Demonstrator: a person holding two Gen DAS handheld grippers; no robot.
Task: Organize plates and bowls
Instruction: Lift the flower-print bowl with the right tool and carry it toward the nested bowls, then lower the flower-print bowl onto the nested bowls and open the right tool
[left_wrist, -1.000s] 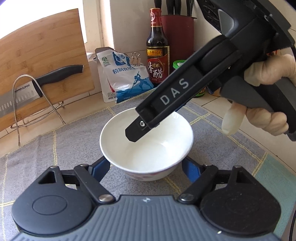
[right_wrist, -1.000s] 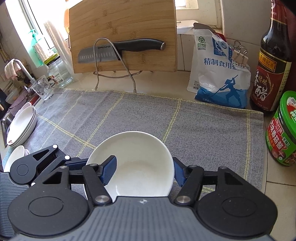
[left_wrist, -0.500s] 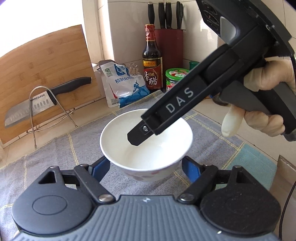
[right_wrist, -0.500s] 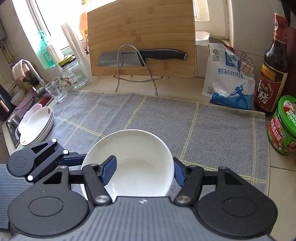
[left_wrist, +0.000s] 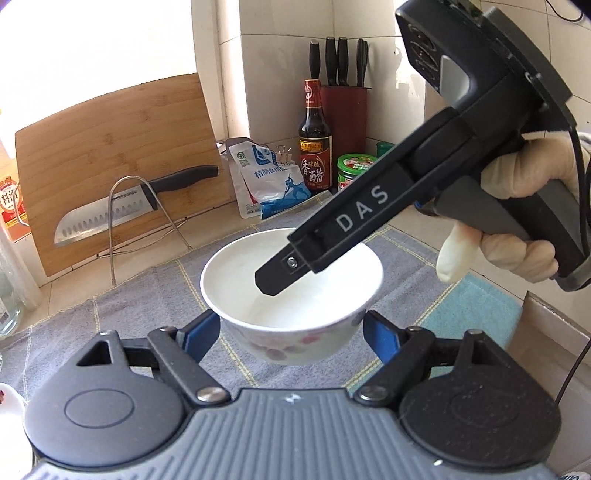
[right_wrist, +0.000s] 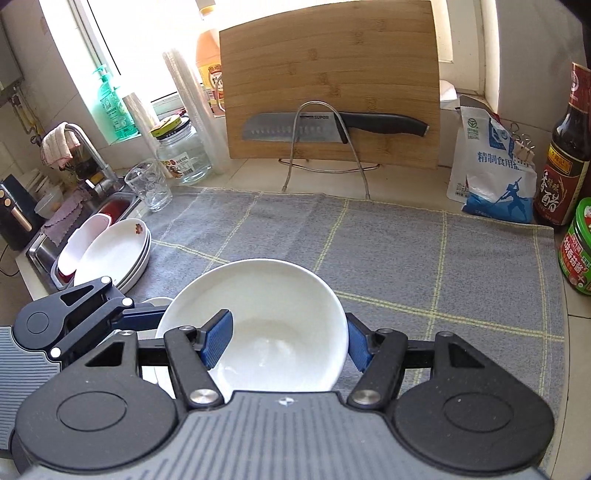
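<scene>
A white bowl (left_wrist: 295, 295) with a pink flower pattern is held above the grey mat. My left gripper (left_wrist: 291, 332) has its blue pads on both sides of the bowl's outer wall. My right gripper (right_wrist: 288, 339) pinches the bowl's right rim (right_wrist: 258, 306), one pad inside and one outside; its finger (left_wrist: 280, 273) reaches into the bowl in the left wrist view. The left gripper also shows at the left of the right wrist view (right_wrist: 92, 314). A stack of white plates (right_wrist: 114, 254) sits at the mat's left edge by the sink.
A grey checked mat (right_wrist: 406, 258) covers the counter. A cutting board and knife on a wire stand (right_wrist: 332, 122) lean at the back. A salt bag (right_wrist: 491, 177), a vinegar bottle (right_wrist: 569, 155), a green-lidded tub (right_wrist: 580, 247), a glass (right_wrist: 147, 184) and a jar (right_wrist: 184, 155) ring the mat.
Both grippers have risen together with the bowl; the mat and the back items look farther away, and the plate stack has come into fuller view on the left.
</scene>
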